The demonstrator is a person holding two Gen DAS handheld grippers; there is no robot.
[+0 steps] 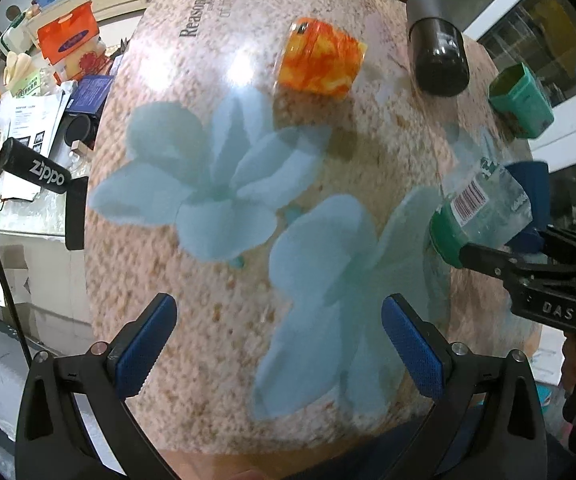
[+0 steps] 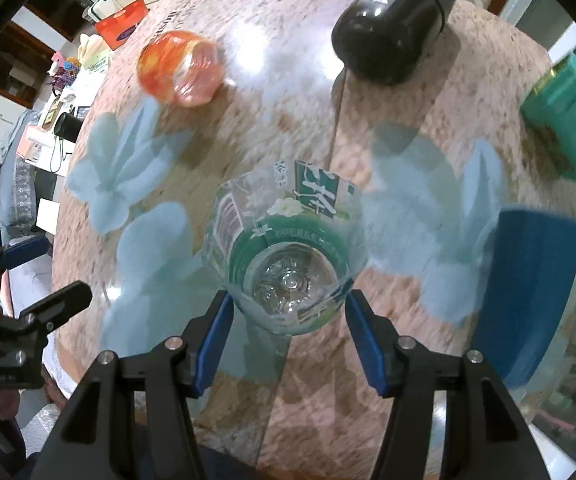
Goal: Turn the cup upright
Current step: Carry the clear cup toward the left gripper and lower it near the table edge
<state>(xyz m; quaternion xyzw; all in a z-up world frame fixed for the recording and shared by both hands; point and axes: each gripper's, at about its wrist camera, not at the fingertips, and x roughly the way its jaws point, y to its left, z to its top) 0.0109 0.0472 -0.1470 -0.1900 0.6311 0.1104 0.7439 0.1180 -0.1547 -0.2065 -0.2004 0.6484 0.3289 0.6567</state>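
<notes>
A clear plastic cup with a green band and a printed label [image 2: 288, 248] sits between the blue pads of my right gripper [image 2: 290, 336], which is shut on it; I look at its base. In the left wrist view the same cup [image 1: 478, 216] is tilted off the table at the right, held by the right gripper [image 1: 500, 256]. My left gripper [image 1: 280, 344] is open and empty above the near part of the flowered round table [image 1: 192, 264].
An orange cup [image 1: 320, 58] lies on its side at the far middle. A black cylinder [image 1: 438, 46], a teal cup [image 1: 522, 98] and a dark blue cup [image 2: 528, 292] lie to the right. Cluttered shelves stand left of the table.
</notes>
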